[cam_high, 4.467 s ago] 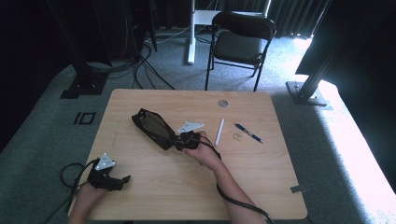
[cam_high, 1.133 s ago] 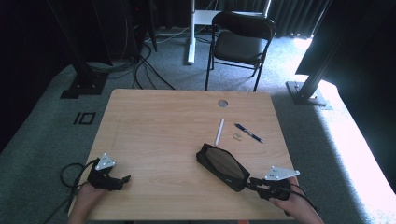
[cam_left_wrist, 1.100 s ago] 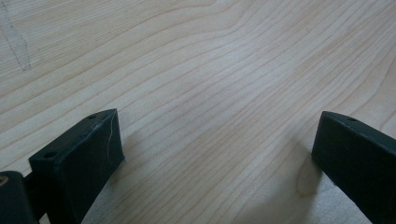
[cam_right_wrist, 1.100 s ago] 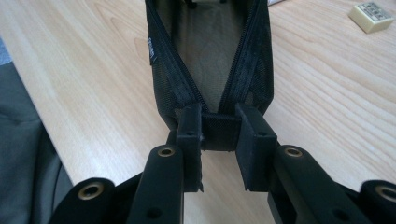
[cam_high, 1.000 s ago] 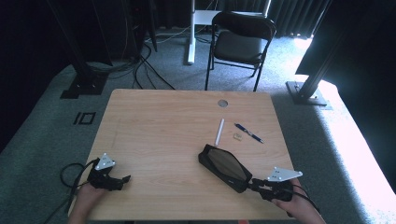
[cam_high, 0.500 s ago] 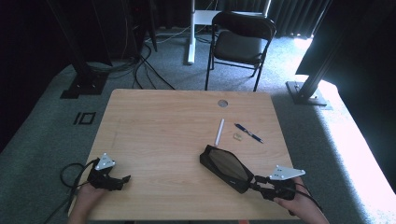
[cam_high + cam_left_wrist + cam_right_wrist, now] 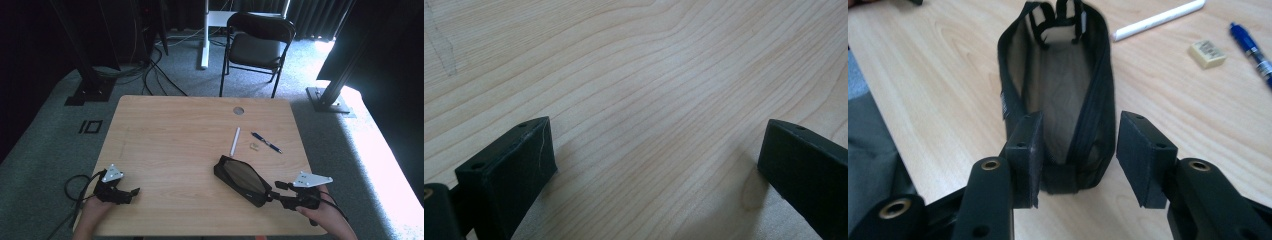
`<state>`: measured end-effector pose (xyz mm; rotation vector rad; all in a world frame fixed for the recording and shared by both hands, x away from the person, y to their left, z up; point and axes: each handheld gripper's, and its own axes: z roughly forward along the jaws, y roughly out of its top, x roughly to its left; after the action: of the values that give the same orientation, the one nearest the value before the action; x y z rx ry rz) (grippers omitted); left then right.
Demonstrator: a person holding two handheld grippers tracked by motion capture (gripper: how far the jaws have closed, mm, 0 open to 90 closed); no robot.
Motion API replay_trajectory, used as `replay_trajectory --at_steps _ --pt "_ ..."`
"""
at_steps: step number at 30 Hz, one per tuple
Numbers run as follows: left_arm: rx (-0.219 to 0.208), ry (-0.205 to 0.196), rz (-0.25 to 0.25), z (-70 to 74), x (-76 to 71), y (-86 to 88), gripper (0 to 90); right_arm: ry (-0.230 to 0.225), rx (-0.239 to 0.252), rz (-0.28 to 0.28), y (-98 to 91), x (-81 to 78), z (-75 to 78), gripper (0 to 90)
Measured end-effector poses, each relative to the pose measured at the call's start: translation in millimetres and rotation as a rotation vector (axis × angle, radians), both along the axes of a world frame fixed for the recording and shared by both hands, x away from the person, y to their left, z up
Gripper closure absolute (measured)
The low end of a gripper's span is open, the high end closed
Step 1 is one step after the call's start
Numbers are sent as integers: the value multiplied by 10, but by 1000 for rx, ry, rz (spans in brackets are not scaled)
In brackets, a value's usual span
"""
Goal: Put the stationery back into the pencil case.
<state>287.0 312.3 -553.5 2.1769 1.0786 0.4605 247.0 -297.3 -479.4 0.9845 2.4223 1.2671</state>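
Wooden table (image 7: 170, 150) as landmark, with a small round grommet (image 7: 238, 110) set near the far edge. Folding chair (image 7: 257, 47) on the grey carpet beyond the far edge of the table. Black mesh pouch (image 7: 242, 179) lying on the table toward the near right corner, long axis running diagonally, its near end pointing at the right gripper (image 7: 280, 192); in the right gripper view the pouch (image 7: 1058, 95) seen unzipped, mouth open at the top. Right gripper resting at the near right edge of the table, jaws parted to about the width of the pouch end, one on each side of it, gripping nothing; whether the left-side pad touches the fabric cannot be told. Left gripper (image 7: 131, 193) resting near the near left corner of the table, jaws spread wide over bare wood, nothing between them. White stick (image 7: 234, 141) on the table just beyond the pouch, toward the far edge. Blue pen (image 7: 266, 143) to the right of the stick. Small eraser (image 7: 254, 146) between stick and pen.
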Motion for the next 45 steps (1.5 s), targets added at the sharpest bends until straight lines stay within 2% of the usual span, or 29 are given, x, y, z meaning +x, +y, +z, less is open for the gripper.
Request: replay_trajectory --at_steps 9,18,26,32,39,45 --pt "0 0 0 0 0 0 21 -28 45 -45 -57 170 80 532" --pt "0 0 1 0 0 0 21 -49 66 -92 -76 399 90 532" --pt "0 0 0 0 0 0 21 -100 63 -146 -136 651 90 541" --pt "0 0 0 0 0 0 21 -117 60 -165 -159 843 48 542" --pt "-1 0 1 0 0 0 21 -110 66 -199 -181 1033 -29 559" --pt "0 0 1 0 0 0 21 -105 46 -237 -197 1265 -145 547"
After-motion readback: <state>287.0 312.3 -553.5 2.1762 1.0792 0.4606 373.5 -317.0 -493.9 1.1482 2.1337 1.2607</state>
